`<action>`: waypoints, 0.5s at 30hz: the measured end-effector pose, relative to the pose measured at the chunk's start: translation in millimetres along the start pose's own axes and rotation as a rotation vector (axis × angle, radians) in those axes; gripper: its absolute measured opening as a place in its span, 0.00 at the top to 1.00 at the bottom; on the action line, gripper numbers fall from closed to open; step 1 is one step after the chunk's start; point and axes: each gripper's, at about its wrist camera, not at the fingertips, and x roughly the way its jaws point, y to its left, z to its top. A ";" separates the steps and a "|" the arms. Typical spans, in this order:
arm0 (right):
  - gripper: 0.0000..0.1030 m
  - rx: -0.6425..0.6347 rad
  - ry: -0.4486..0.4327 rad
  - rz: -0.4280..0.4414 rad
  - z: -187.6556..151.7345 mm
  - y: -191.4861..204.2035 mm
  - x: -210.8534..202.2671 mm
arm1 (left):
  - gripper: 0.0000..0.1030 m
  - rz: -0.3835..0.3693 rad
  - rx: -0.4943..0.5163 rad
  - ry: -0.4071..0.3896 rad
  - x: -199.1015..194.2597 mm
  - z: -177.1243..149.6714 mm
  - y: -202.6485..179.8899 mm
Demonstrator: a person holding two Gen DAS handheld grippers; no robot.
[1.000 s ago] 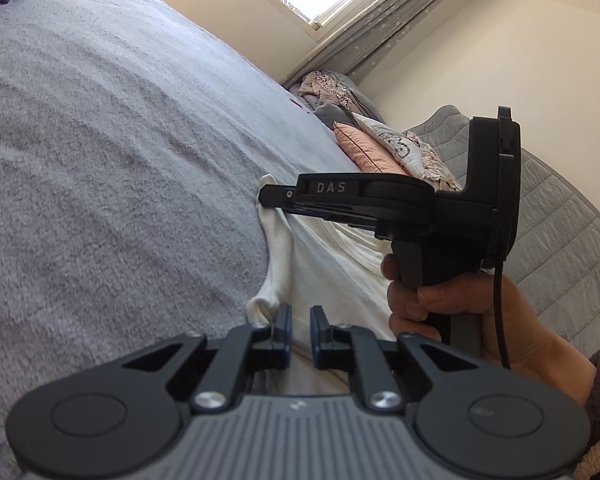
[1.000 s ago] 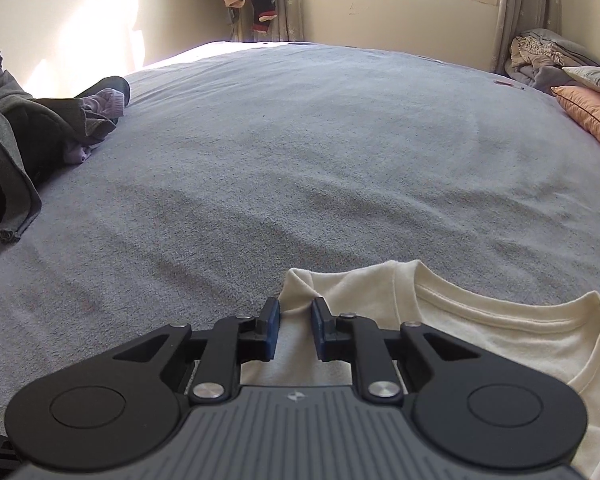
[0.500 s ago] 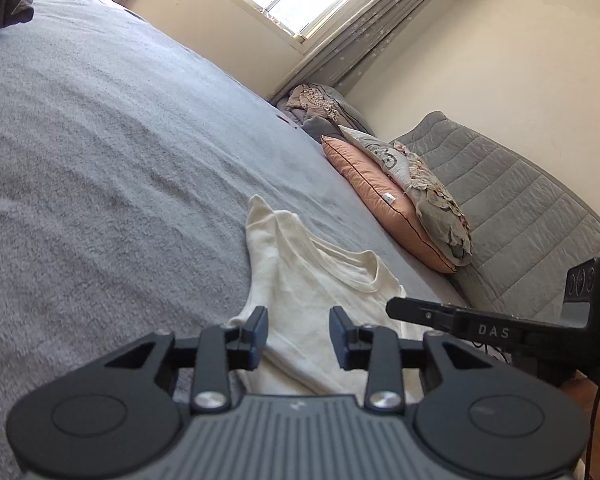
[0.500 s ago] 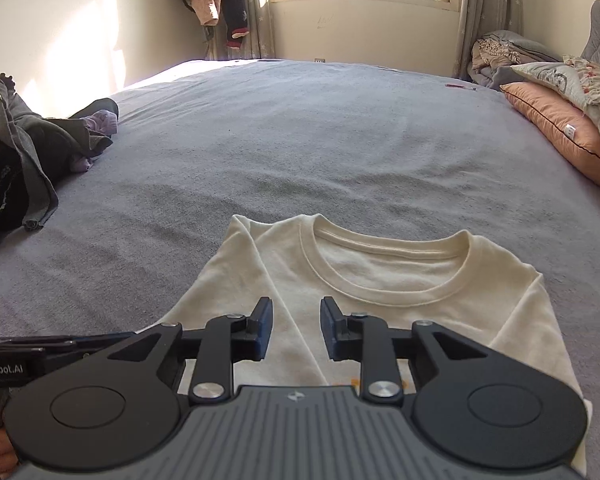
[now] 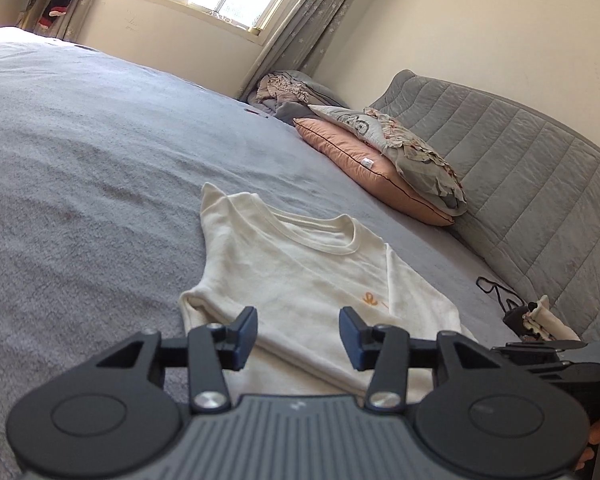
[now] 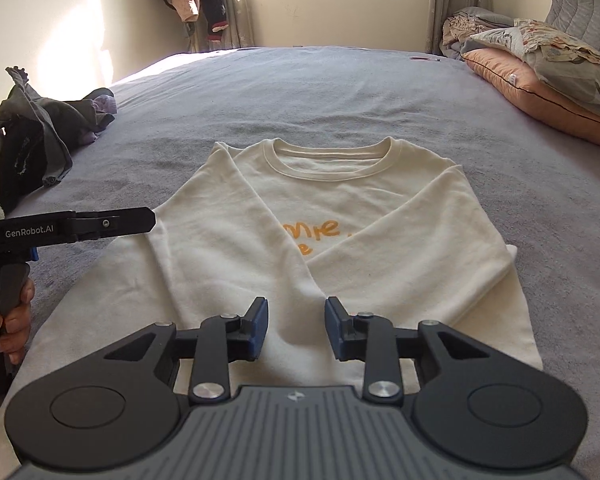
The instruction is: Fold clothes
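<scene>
On the grey bed (image 6: 340, 92) lie one cream sweatshirt (image 6: 340, 208) and two pillows (image 6: 540, 76); both grippers' fingers (image 5: 247, 330) (image 6: 260, 326) gape empty.

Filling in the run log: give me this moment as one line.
task: fold clothes | cream sweatshirt: flat on bed, both sleeves folded across front | left gripper: open, empty | right gripper: open, empty

- sweatshirt (image 6: 340, 216): cream, orange lettering
- bedspread (image 6: 340, 88): grey
- pillow (image 5: 364, 168): peach-pink, dark piping
- headboard (image 5: 520, 168): grey, quilted
- gripper pads (image 6: 259, 330): blue
- clothes heap (image 6: 40, 140): dark grey, some purple
</scene>
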 end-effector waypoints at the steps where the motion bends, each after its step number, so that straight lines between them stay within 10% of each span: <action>1: 0.67 0.006 0.000 0.000 -4.7 -1.0 -2.0 | 0.53 0.002 0.005 0.010 1.9 -1.5 -0.1; 15: 0.64 0.021 -0.027 -0.025 -25.6 1.8 -5.4 | 0.49 -0.021 -0.031 0.038 4.9 -9.6 8.0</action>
